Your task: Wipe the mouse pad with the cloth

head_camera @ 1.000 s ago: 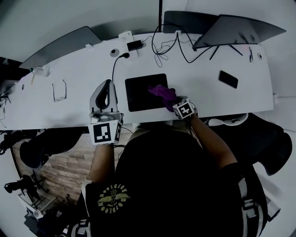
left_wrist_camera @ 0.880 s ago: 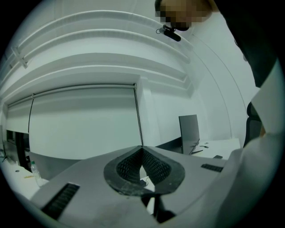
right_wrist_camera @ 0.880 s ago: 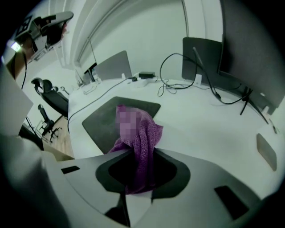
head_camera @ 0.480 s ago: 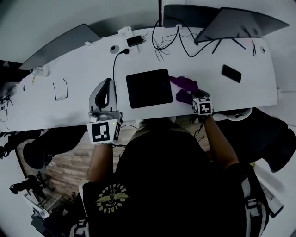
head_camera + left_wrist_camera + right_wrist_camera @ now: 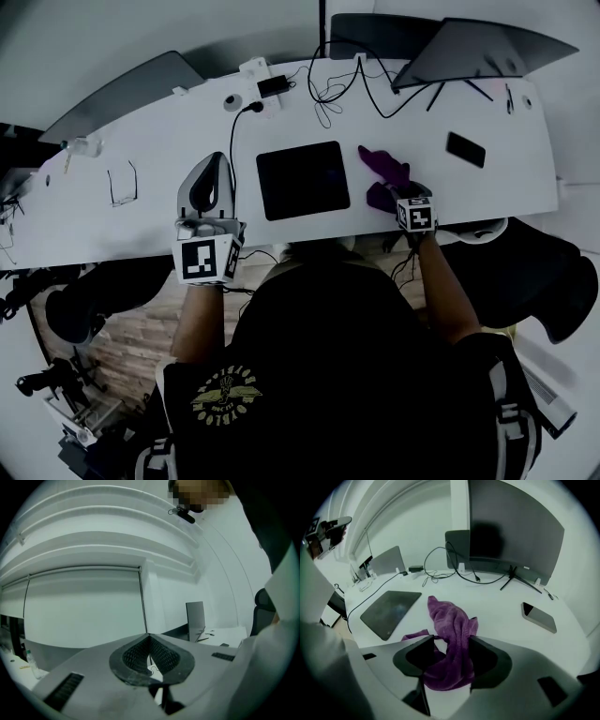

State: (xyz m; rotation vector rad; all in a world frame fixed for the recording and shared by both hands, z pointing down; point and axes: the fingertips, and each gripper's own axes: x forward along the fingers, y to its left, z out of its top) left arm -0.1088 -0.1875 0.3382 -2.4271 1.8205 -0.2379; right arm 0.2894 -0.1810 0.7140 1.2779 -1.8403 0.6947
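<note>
Since a second ago, the crumpled purple terry cloth (image 5: 452, 634) has gone from the flat black square mouse pad (image 5: 302, 180) onto the white desk (image 5: 141, 150) just right of it. The right gripper (image 5: 449, 660) is opening its jaws, with the cloth's near folds lying between them. The left gripper (image 5: 149, 639) is closed and empty. The cloth looks soft, light and floppy, so it is best pinched at a thick bunch.

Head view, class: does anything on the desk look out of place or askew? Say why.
The purple cloth lies crumpled on the desk beside the mouse pad, off it, between the right gripper's opening jaws. The mouse pad sits square; nothing is spilled.
</note>
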